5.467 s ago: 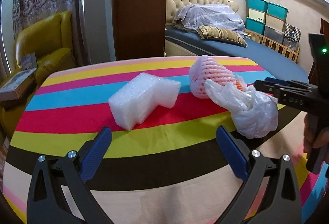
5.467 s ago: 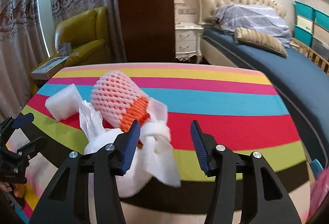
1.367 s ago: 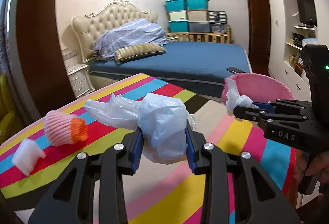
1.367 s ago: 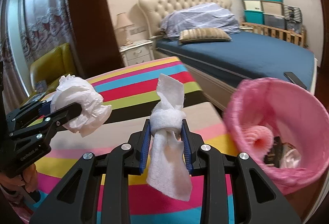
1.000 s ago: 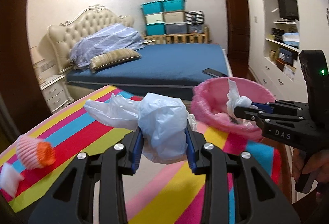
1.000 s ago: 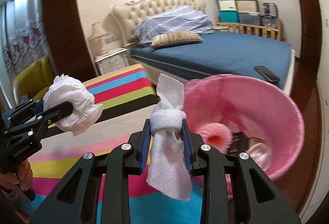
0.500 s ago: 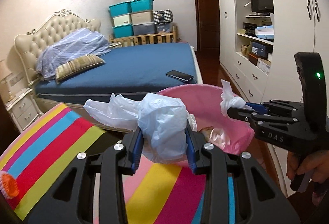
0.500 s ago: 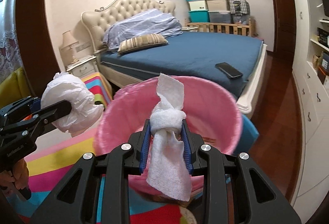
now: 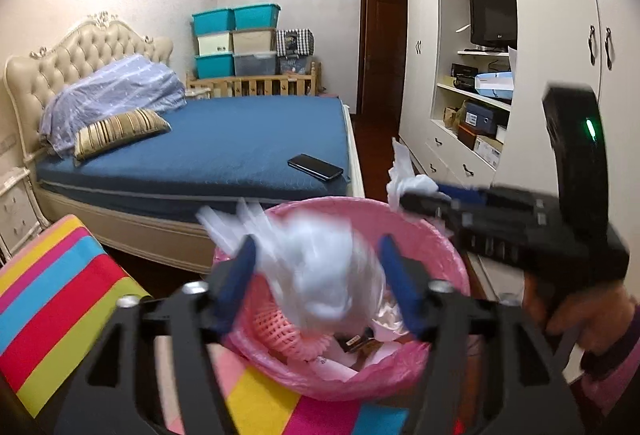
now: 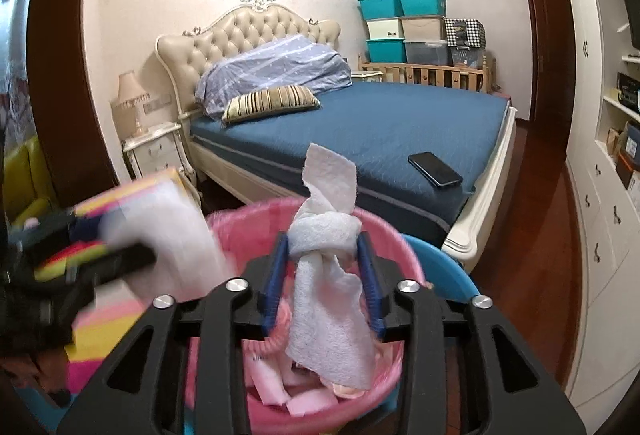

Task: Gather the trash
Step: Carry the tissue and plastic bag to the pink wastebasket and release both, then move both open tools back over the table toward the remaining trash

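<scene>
Television (image 9: pixel 493 11) only in left view

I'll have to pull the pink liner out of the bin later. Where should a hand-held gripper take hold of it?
Take the pink liner by its rim, coming down from above with one finger inside the mouth and one outside. The mouth faces up and stands open, so the rim is a thin free edge to pinch. Lower down, the inside is covered by trash.
</scene>
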{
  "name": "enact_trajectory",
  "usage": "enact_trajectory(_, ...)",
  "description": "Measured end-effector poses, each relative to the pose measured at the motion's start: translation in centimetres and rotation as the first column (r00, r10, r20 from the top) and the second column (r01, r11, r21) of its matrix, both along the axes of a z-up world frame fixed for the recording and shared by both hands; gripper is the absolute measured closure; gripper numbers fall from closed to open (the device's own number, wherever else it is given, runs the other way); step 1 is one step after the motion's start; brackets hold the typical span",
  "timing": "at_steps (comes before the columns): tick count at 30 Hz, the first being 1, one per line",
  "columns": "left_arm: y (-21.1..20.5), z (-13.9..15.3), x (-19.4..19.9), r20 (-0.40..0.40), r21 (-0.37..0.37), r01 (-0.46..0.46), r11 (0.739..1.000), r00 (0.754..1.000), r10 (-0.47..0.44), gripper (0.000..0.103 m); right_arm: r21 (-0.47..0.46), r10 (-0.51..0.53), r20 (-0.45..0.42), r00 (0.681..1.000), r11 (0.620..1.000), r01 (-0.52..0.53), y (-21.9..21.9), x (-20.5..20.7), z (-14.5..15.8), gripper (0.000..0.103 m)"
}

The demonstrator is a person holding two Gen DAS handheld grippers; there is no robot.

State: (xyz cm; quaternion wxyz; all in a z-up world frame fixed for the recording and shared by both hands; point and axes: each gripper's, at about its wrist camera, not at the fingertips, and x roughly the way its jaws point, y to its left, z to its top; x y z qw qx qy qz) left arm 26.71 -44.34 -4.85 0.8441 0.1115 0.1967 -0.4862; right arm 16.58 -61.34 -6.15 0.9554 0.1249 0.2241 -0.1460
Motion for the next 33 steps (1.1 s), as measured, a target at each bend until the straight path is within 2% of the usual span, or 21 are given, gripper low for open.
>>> enact_trajectory(1, 0.3, -0.1, -0.2, 0.014, 0.002, -0.008, 1.0, 1.0, 0.008, 0.029, 0.003, -0.007, 0.004, 1.0, 1.0, 0.007, -0.2, 0.0, 0.3, 0.065)
enact_trajectory(3, 1.0, -0.2, -0.4, 0.028, 0.009, -0.026, 1.0, 0.999, 0.026, 0.022, -0.007, -0.033, 0.022, 0.999, 0.999, 0.033, -0.3, -0.4, 0.9, 0.041)
enact_trajectory(9, 5.4, -0.4, -0.3, 0.024, 0.026, -0.121, 0.992, 0.992, 0.121, 0.005, -0.039, -0.043, 0.036, 0.998, 0.998, 0.044, 1.3, -1.7, 1.7, 0.04)
enact_trajectory(14, 9.8, -0.2, -0.4, 0.066, 0.051, -0.228, 0.972, 0.972, 0.225, 0.005, -0.023, -0.039, 0.023, 0.999, 0.999, 0.04, 2.9, -2.1, 1.7, 0.04)
enact_trajectory(23, 18.4, -0.3, -1.3, 0.18, 0.101, -0.421, 0.901, 0.899, 0.4, 0.005, -0.015, 0.056, -0.004, 0.998, 0.998, -0.057, 7.9, 0.1, 1.6, 0.04)
enact_trajectory(28, 24.0, -0.9, -1.2, 0.178, 0.119, -0.512, 0.851, 0.854, 0.489, 0.005, -0.015, 0.152, -0.036, 0.988, 0.988, -0.152, 12.2, 2.4, 1.3, 0.04)
enact_trajectory(33, 29.3, -0.7, -0.4, 0.168, 0.111, -0.6, 0.792, 0.797, 0.58, 0.005, 0.003, 0.252, -0.069, 0.965, 0.968, -0.252, 17.0, 4.7, 0.7, 0.039)
